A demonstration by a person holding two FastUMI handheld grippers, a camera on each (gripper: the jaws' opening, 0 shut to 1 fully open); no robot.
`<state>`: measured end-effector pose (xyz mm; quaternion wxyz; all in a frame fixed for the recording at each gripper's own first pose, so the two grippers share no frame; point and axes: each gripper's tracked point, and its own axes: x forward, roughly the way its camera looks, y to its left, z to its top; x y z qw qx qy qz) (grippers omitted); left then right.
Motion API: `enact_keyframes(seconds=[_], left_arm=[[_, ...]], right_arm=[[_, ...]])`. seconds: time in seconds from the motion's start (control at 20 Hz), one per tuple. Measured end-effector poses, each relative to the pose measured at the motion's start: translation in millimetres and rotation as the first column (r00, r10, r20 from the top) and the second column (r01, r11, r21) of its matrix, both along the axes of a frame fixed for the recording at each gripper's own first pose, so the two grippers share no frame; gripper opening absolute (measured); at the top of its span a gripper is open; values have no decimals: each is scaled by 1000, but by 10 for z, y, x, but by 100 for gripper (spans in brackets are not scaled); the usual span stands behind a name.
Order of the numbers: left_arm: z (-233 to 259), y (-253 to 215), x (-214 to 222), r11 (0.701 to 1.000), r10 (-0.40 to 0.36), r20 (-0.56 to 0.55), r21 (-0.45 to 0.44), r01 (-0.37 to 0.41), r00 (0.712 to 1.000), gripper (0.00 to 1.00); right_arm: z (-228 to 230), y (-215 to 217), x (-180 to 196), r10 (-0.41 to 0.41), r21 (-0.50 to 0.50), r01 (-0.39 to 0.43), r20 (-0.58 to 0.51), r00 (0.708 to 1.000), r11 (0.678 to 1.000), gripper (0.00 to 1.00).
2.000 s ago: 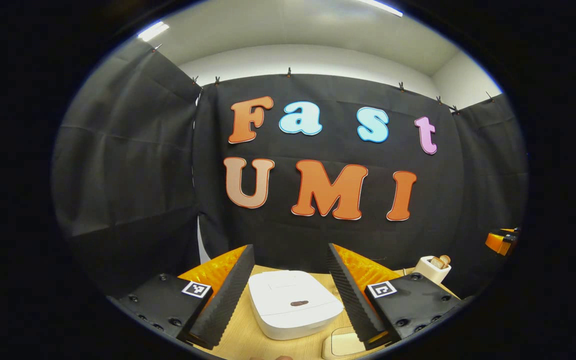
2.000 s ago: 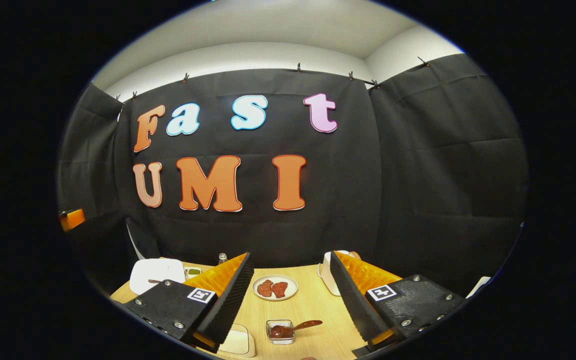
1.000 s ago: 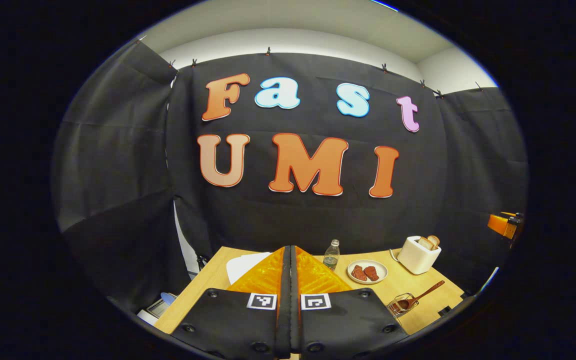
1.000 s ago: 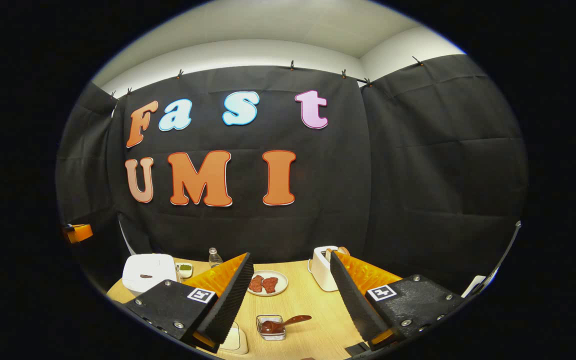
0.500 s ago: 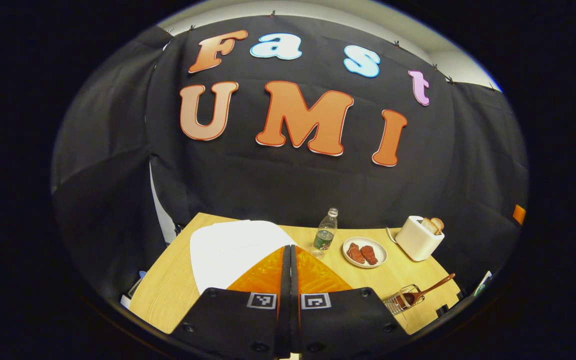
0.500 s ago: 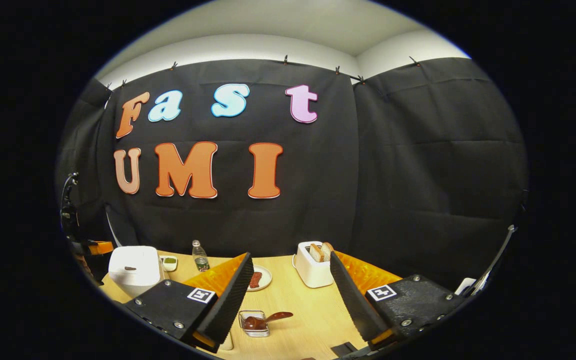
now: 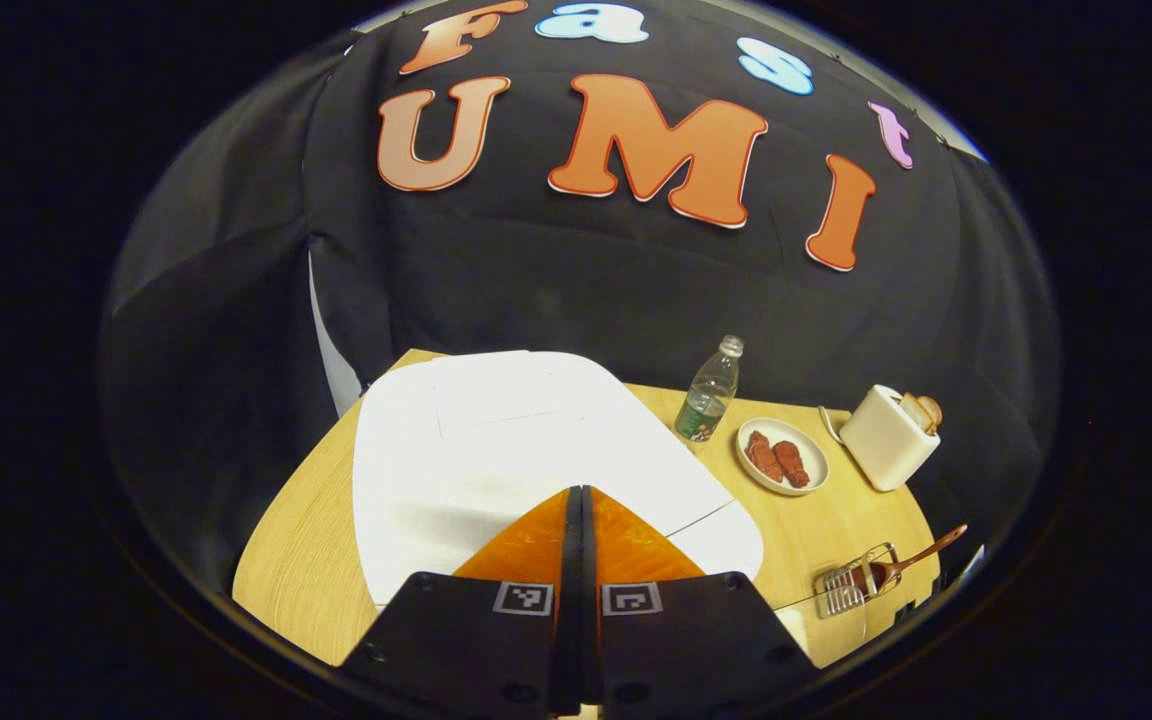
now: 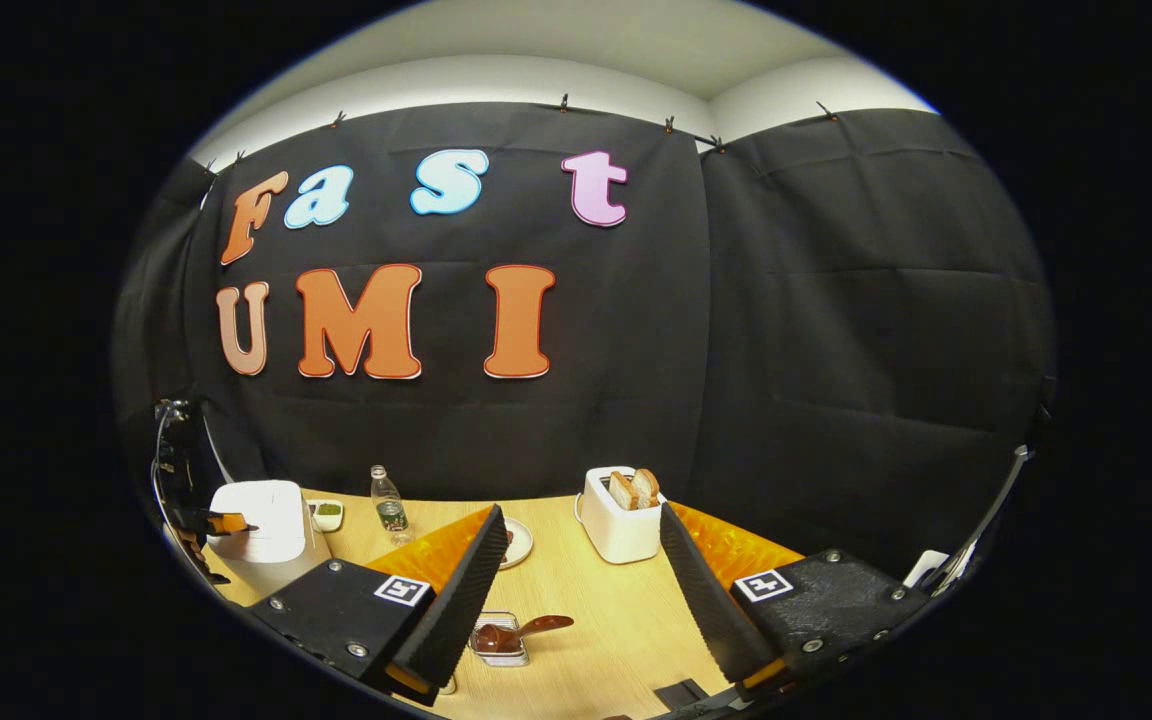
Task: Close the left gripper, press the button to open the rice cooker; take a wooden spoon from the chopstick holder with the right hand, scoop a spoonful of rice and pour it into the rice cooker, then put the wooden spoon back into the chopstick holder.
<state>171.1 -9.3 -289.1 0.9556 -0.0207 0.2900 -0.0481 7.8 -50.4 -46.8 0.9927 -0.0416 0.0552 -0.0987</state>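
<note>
**Lid's still down, spoon hasn't been touched yet**

Going left to right across the counter (image 7: 306,560). The rice cooker (image 7: 496,450) sits at the left end, white and boxy, lid still flat and shut. The left tool (image 7: 577,500) has its two fingers pressed flat together with nothing between them, and its tip is right over the front edge of the lid. So the "close the gripper" bit looks done. I'd guess it's lined up for the button press, but the button is hidden under the tool, so I can't tell if it's touching. From the right gripper view you can see that same left tool (image 8: 232,522) poking at the cooker (image 8: 261,530) from the side.

Next along: a water bottle (image 7: 708,392), a plate with two reddish pieces (image 7: 782,456), then a white toaster (image 7: 891,436) with bread in it.

Near the right front edge is the chopstick holder (image 7: 846,590), a small wire basket thing, with the wooden spoon (image 7: 904,563) lying in it. The spoon's long axis runs roughly across the counter, bowl end down in the holder, handle sticking up and out toward the right. In the right gripper view the handle (image 8: 541,625) also points right.

The right tool (image 8: 576,590) is wide open, holding nothing, hanging above the counter with the holder (image 8: 498,640) between its fingers but farther off.

What's left, by my read: popping the lid, grabbing the spoon, scooping, pouring, putting it back. I can't make out where the rice to scoop is.
</note>
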Motion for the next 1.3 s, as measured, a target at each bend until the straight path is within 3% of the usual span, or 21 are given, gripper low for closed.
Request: enact_keyframes(seconds=[0.3,0.5,0.6,0.65,0.7,0.75,0.9,1.3], left_arm=[[-67,10,-11,994,-17,-17,105,19,1000,5],[68,0,3,995,-4,14,96,3,1000,4],[376,67,23,993,5,82,115,-14,997,5],[599,73,10,993,3,128,117,-18,992,3],[852,79,-5,993,3,174,119,-24,985,4],[1110,100,-63,993,1,215,118,-27,977,4],[1706,39,-220,997,4,306,67,-26,952,4],[2450,263,-750,996,36,433,54,-66,901,5]], right_arm=[[-184,-8,15,-2,27,3,-29,1000,1000,95],[-216,-34,-1,-2,50,3,-18,1000,999,95],[-213,-52,-31,-3,62,3,-6,1000,998,95],[-206,-58,-33,-5,68,5,1,1000,998,99],[-205,-59,-28,-7,74,7,5,1000,997,95],[-211,-63,-28,-9,80,8,7,1000,997,99],[-245,-27,-38,-6,96,5,16,1000,995,95],[-439,159,63,44,117,-47,32,999,992,95]])
